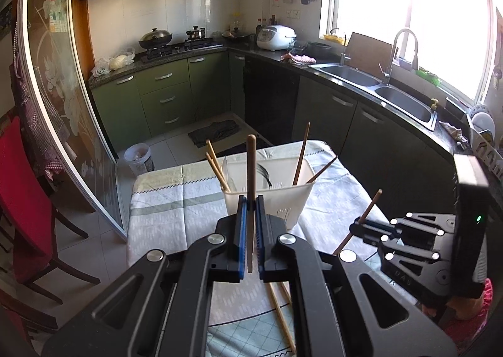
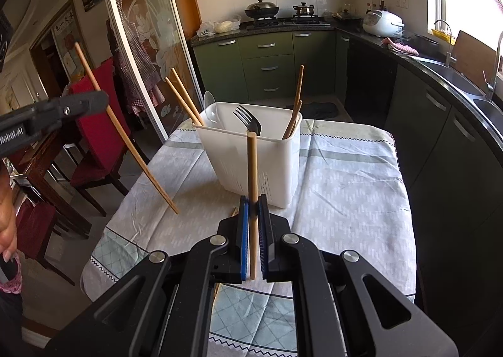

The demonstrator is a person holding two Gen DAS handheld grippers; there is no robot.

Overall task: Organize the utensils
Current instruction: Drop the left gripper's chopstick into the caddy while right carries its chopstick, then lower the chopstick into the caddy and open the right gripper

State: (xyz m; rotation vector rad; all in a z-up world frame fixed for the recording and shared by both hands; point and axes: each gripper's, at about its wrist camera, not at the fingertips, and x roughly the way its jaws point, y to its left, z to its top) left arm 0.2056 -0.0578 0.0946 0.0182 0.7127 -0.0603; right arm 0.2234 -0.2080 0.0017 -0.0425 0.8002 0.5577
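Mid-frame, both views: left gripper [image 1: 251, 203] and right gripper [image 2: 253, 203] each clamp a chopstick [image 1: 251, 168] (thin, upright); either may pivot and miss the caddy [image 2: 248, 156].

A white plastic utensil holder [image 2: 251, 152] stands upright on the desk [image 2: 345, 187], holding wooden chopsticks [image 2: 185, 99] and a dark fork [image 2: 248, 119]. Two loose chopsticks [image 1: 279, 310] lie before it.

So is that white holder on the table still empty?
No: the white holder already has a fork and several chopsticks standing in it, as the right wrist view shows.
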